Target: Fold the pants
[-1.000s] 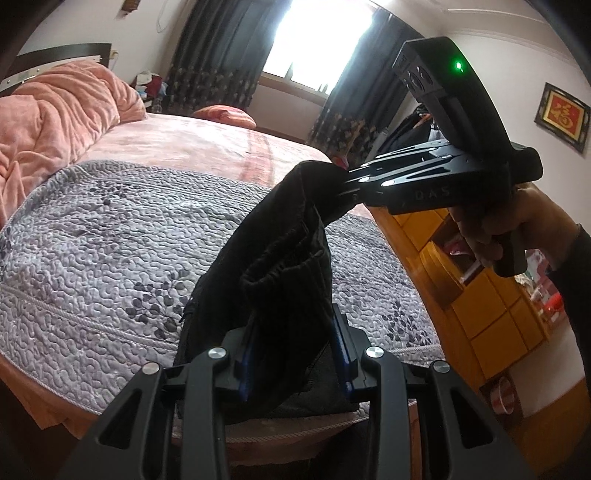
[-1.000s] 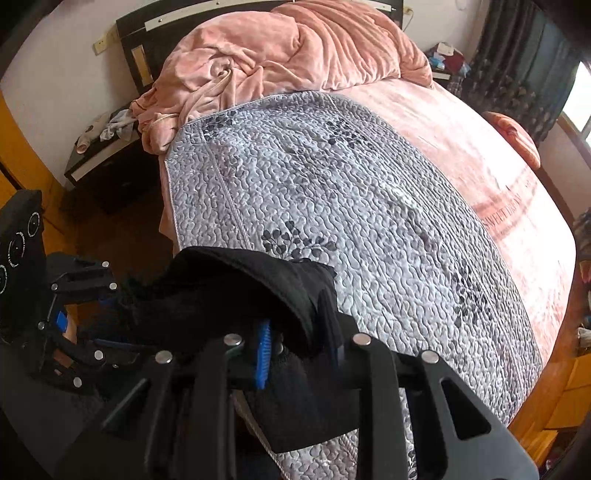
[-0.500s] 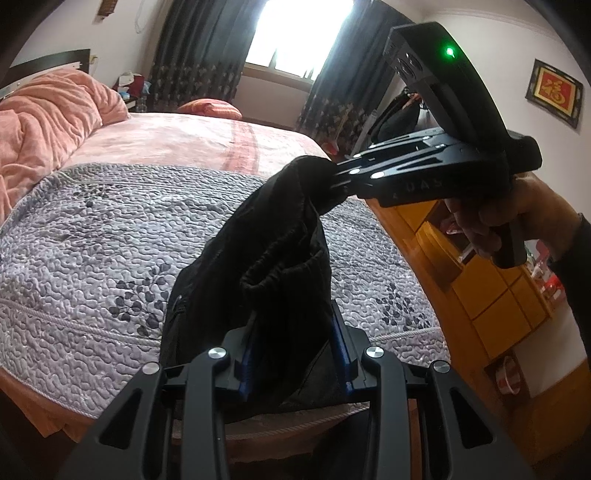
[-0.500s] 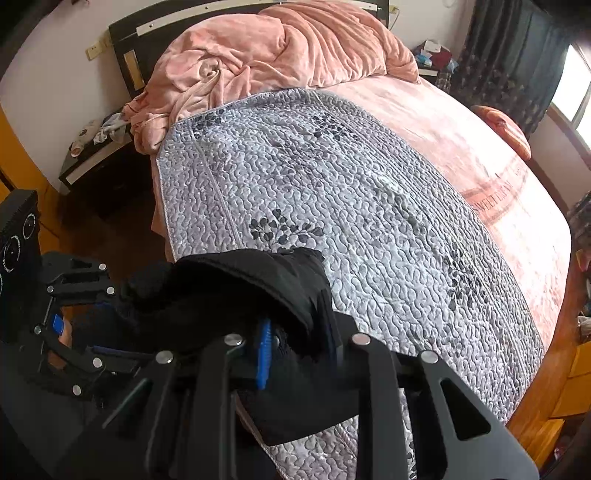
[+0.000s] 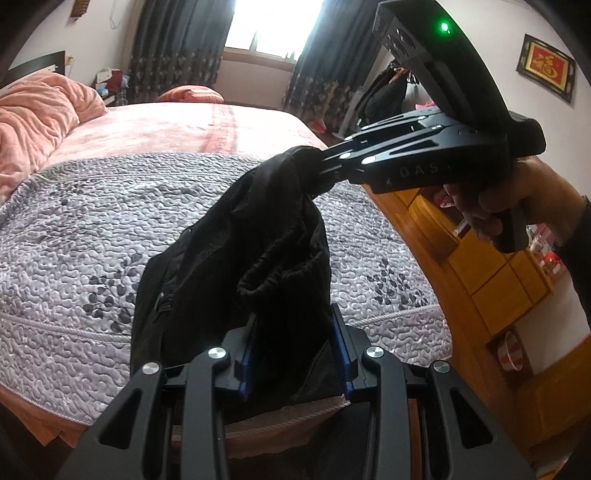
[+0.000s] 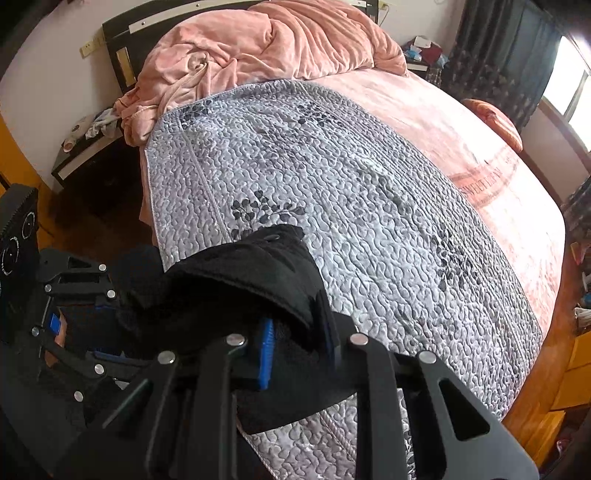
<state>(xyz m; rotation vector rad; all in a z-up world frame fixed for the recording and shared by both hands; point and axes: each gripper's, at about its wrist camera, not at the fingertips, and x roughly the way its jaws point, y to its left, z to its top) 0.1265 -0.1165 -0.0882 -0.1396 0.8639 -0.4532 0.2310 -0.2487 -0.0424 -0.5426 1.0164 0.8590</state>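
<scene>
1. Our left gripper (image 5: 295, 354), black with blue-edged finger pads (image 5: 245, 363), is clamped on a bunch of the black fabric pants (image 5: 236, 266); cloth fills the whole gap between the pads.
2. Our right gripper (image 6: 299, 349), same build, is likewise closed on the pants (image 6: 240, 284); from the left wrist view its tips (image 5: 325, 171) bite a bunched corner of cloth higher up.
3. The pants hang slack between the two grippers, held up over the near edge of the bed, a gathered hem or waistband opening (image 5: 284, 273) facing us.
4. Under them lies a grey quilted bedspread with dark leaf prints (image 6: 362, 206), flat across the bed.
5. Beyond it we see a pink bedsheet (image 6: 454, 140) and a rumpled pink blanket (image 6: 266, 44) heaped at the dark headboard (image 6: 122, 37).
6. Right of the bed stands an orange wooden cabinet (image 5: 491, 291); the far wall has a bright window (image 5: 269, 27) with dark curtains (image 5: 177, 55).
</scene>
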